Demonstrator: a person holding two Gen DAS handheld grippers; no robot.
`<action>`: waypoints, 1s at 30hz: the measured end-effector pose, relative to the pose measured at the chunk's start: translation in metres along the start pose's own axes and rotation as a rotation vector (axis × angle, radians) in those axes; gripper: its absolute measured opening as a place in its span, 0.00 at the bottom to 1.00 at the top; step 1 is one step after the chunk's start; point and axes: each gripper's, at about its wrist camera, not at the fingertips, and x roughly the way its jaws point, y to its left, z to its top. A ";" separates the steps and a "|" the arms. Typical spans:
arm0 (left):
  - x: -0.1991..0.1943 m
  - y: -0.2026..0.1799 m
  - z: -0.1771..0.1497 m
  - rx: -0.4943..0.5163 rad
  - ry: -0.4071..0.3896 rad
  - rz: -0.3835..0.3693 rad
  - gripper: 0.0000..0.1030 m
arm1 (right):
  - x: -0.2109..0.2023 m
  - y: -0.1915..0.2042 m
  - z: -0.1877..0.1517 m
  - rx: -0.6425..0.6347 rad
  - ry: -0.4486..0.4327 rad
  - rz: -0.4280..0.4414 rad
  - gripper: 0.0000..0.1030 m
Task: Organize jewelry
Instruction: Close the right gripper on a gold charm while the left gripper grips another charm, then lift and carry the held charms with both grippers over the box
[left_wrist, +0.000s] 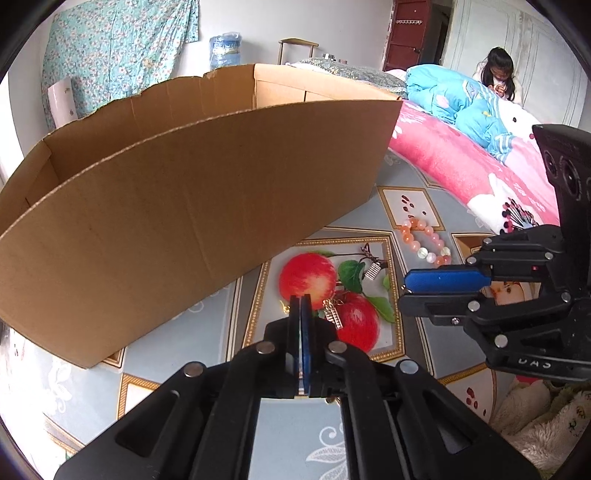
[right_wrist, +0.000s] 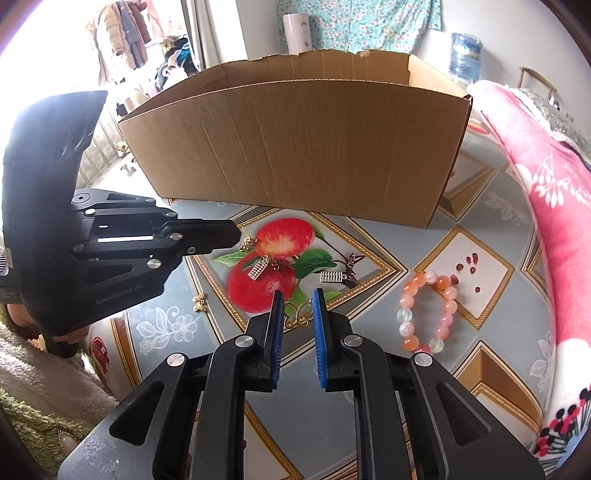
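Left wrist view: left tool (left_wrist: 301, 297) pinched closed on gold earring (right_wrist: 258, 267) (chain dangling); right tool (right_wrist: 298, 295) narrowly parted, empty.

A fruit-print cloth (right_wrist: 476, 273) carries a cardboard box (right_wrist: 295, 147), bead bracelet (right_wrist: 428, 314), and small charms (right_wrist: 330, 277).

Right gripper (right_wrist: 298, 301) jaws parted above a gold earring (right_wrist: 297, 314); beaded bracelet (right_wrist: 428, 312) to the right; cardboard box (right_wrist: 295, 147) behind.

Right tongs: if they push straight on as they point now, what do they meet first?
Probably the gold wire piece lying on the patterned tablecloth just past the right tongs; depth is unclear, so they may meet the cloth itself.
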 end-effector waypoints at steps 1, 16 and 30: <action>0.003 0.001 0.001 -0.001 0.011 0.003 0.01 | 0.002 -0.001 0.000 0.000 0.001 0.002 0.13; 0.008 0.001 0.000 0.021 0.030 0.030 0.24 | 0.021 -0.008 0.007 0.008 0.017 0.020 0.13; 0.017 -0.009 0.000 0.093 0.010 0.071 0.03 | 0.016 -0.006 0.007 0.010 0.005 0.015 0.13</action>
